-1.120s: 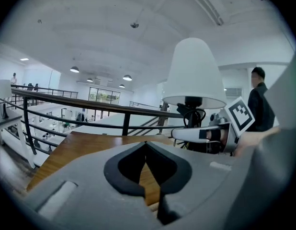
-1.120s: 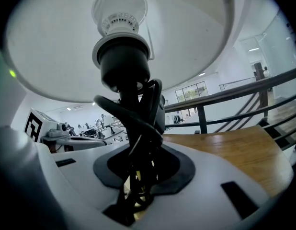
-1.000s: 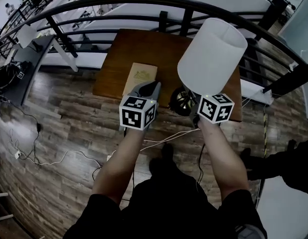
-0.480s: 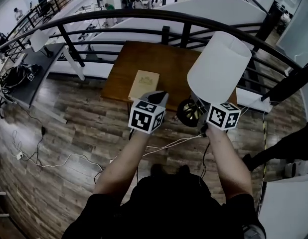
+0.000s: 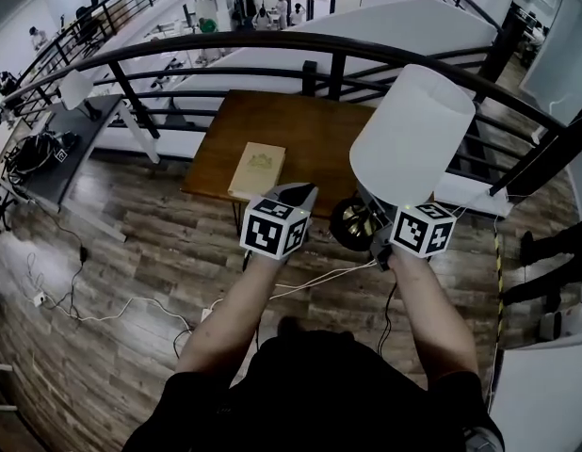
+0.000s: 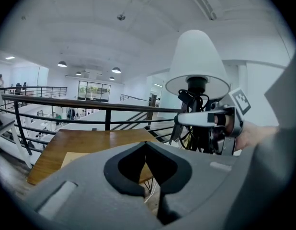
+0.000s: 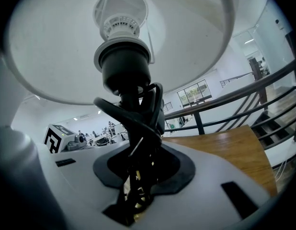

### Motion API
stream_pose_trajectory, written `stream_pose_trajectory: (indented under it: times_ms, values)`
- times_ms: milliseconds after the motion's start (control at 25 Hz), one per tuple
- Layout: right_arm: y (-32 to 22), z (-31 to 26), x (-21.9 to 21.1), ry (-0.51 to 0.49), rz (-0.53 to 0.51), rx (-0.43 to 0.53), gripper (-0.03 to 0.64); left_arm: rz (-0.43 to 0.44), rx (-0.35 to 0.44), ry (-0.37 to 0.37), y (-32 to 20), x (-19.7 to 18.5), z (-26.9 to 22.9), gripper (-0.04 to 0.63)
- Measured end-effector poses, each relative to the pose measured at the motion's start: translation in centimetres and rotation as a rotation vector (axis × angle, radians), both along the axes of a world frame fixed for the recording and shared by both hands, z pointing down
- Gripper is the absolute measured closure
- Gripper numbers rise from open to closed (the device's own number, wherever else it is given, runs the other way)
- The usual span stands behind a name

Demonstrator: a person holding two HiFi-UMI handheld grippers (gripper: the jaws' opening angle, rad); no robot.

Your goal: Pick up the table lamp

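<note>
Nearest me, the left gripper (image 6: 147, 152) rides at eleven o'clock, its jaws together on nothing. At one o'clock the right gripper (image 7: 138, 174) is clamped on the cord-wrapped stem of the table lamp (image 5: 409, 135). The lamp looks lifted clear of the wooden table (image 5: 310, 130) at twelve. Next, I'd say, hold it upright. No containers show.

My head camera looks steeply down on the tabletop (image 5: 310, 130). Cameras riding the left gripper (image 6: 147, 150) and right gripper (image 7: 141, 171) face nearly level, sharing that tabletop and railing (image 5: 272, 39).
</note>
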State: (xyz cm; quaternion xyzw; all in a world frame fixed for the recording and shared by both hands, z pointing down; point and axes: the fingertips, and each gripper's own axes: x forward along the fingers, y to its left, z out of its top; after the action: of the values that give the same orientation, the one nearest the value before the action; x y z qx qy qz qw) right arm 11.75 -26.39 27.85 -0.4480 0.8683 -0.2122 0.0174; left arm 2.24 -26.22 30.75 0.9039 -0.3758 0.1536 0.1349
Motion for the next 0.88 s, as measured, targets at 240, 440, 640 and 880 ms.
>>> stream_pose_trajectory:
  times_ms: [240,440,640,880]
  values:
    - [1.4,-0.7,4.2,0.005,0.005,0.018,0.512,-0.032,0.020,0.019,0.6,2.4,-1.1,0.588]
    - [2.4,-0.5,7.1,0.001,0.025,0.011,0.512,-0.055,0.024,0.028,0.9,3.4,-1.5,0.588]
    - [3.0,-0.6,9.4,-0.014,0.044,0.013,0.512,-0.066,0.039,0.027,1.1,4.2,-2.0,0.588]
    - [3.2,-0.9,11.0,-0.008,0.050,0.028,0.514,-0.073,0.044,0.026,1.3,4.9,-2.0,0.588]
